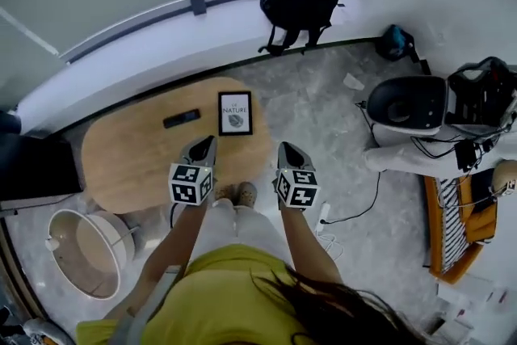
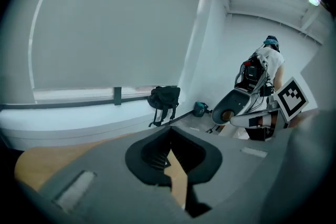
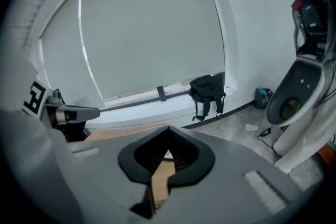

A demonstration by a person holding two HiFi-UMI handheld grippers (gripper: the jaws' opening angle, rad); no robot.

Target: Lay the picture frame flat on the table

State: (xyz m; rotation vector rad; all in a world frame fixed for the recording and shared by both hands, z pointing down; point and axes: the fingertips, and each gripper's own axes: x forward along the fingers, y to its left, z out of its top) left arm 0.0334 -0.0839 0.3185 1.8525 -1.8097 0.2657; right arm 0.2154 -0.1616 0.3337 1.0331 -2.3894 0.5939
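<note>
While the person stands at the near edge of the oval wooden table (image 1: 129,166), the picture frame (image 1: 235,112) lies toward the table's far side. Its printed face is turned straight up at the head camera and its dark border shows on all four sides. A small black slab, perhaps a remote (image 1: 181,119), rests just to its left, apart from it.

The left gripper (image 1: 203,148) and the right gripper (image 1: 289,151) hang side by side above the near edge of the table, well clear of the frame and angled down toward it. In each gripper view the jaws stand pressed together with nothing between them, and only a sliver of tabletop shows past the tips.

Judged from how things lie, the job looks finished. The frame appears flat on the wood rather than propped, and neither tool is touching it. From this steep angle a slight tilt or a folded stand under the frame cannot be ruled out. A black backpack (image 1: 297,8) sits against the curved wall beyond the table.
</note>
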